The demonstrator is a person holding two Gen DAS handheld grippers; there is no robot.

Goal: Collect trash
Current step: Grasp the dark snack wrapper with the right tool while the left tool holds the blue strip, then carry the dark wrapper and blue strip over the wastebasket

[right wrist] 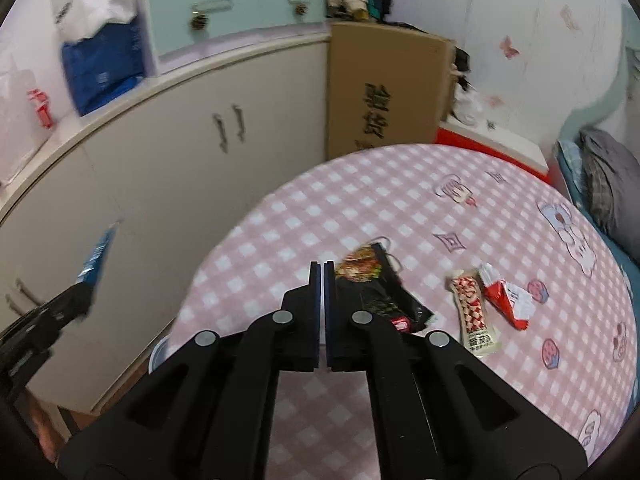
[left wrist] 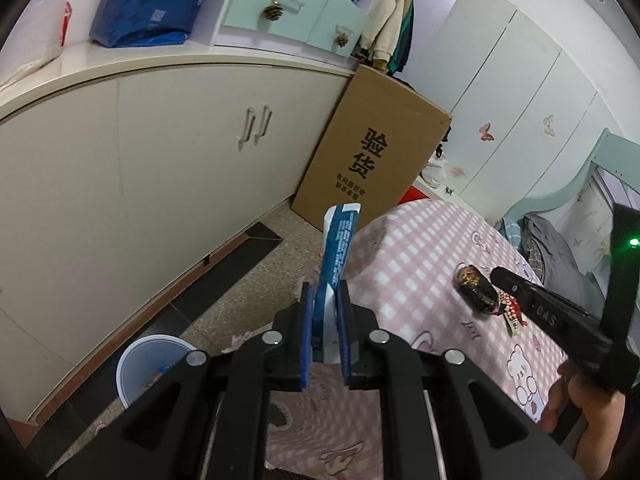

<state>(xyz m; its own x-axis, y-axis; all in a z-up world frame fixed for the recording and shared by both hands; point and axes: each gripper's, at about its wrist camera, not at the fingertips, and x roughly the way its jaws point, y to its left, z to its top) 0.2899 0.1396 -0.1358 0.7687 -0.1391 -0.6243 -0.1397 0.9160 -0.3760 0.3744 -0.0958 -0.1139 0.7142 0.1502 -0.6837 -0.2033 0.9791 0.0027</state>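
My left gripper (left wrist: 325, 292) is shut on a blue and white wrapper (left wrist: 338, 246), held upright above the left edge of the pink checked table (left wrist: 404, 248); it also shows in the right wrist view (right wrist: 96, 258). A white bin (left wrist: 150, 364) stands on the floor below left. My right gripper (right wrist: 322, 270) is shut and empty above the table, beside a black snack wrapper (right wrist: 376, 288). A red-white checked wrapper (right wrist: 472, 316) and a red wrapper (right wrist: 506, 300) lie to its right.
A cream cabinet (left wrist: 160, 168) runs along the left. A tall cardboard box (left wrist: 372, 152) stands behind the table. A bed with grey bedding (right wrist: 608, 188) is at the right. White wardrobe doors (left wrist: 516, 100) are at the back.
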